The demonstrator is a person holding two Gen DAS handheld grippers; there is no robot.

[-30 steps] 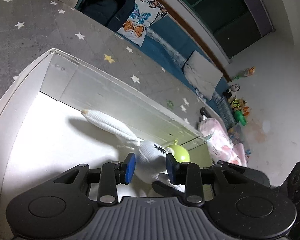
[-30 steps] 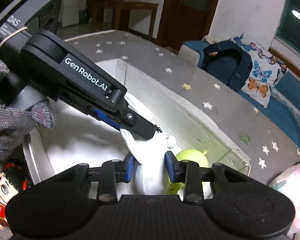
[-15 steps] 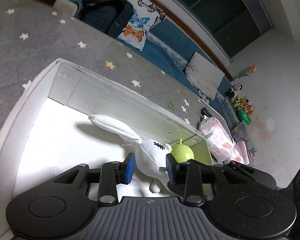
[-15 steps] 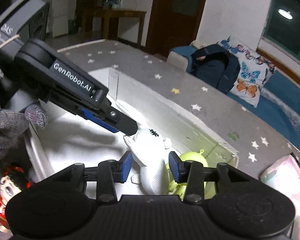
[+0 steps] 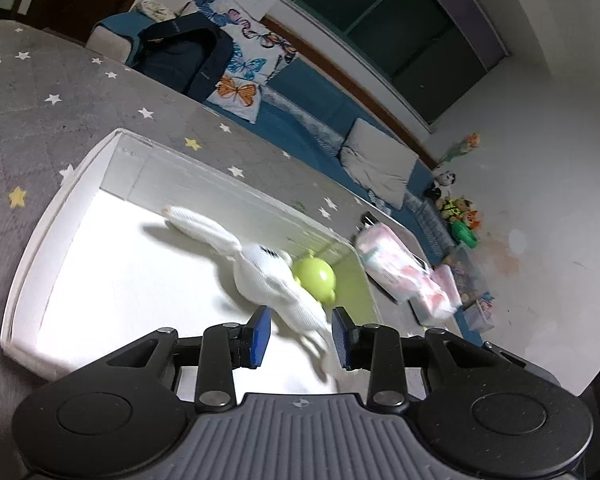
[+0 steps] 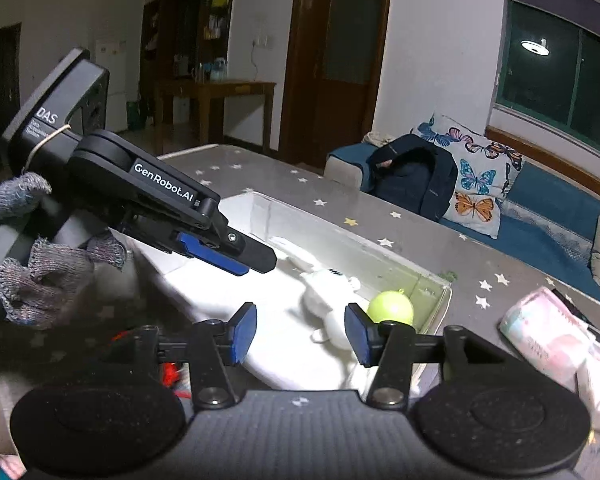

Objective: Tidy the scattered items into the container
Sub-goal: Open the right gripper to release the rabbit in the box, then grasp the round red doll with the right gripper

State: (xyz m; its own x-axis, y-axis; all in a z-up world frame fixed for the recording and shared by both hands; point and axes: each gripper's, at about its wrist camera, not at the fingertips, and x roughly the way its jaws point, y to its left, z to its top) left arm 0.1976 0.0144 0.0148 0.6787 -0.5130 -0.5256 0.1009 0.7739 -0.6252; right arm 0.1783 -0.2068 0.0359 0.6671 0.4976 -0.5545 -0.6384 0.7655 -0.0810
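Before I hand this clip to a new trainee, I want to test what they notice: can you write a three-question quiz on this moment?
1. True or false: the white plush rabbit lies inside the white container.
2. What lies beside the rabbit at the container's end? A) red doll B) green round toy C) pink pack
3. Fill in: the right tongs stand ____, gripping nothing.

Key: 1 true; 2 B; 3 open
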